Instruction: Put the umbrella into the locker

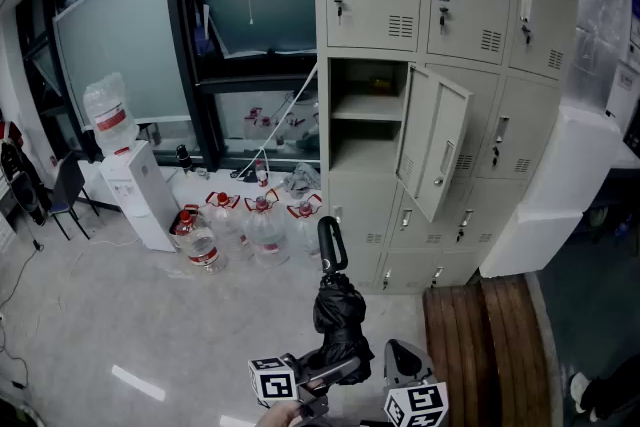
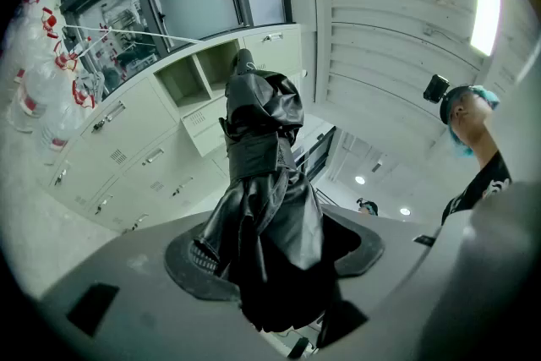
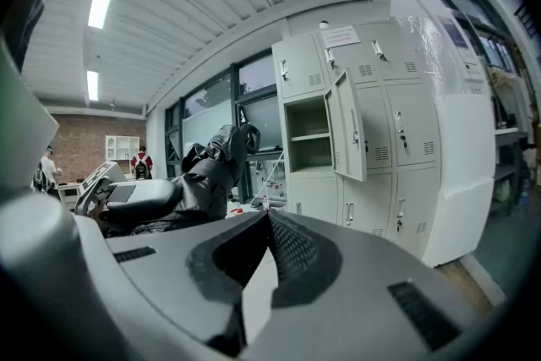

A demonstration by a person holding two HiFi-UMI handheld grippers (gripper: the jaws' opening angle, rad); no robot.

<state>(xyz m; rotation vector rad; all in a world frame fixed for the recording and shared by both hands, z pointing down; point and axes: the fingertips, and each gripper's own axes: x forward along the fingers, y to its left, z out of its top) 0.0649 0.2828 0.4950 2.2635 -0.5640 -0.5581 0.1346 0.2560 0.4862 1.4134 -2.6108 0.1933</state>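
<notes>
The left tongs (image 2: 275, 259) pinch the folded black cloth umbrella (image 2: 258, 148); the right tongs (image 3: 268, 220) are pressed together near the open grey metal locker (image 1: 370, 120).

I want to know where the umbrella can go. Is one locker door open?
Open. The locker door hangs swung outward, and the shelf inside the compartment shows.

Right gripper (image 3: 269, 217): jaws together, nothing between them.
Folded black umbrella (image 3: 211, 169) lies left of the jaws; locker (image 3: 308, 131) stands ahead, its door (image 3: 348, 127) open.
</notes>
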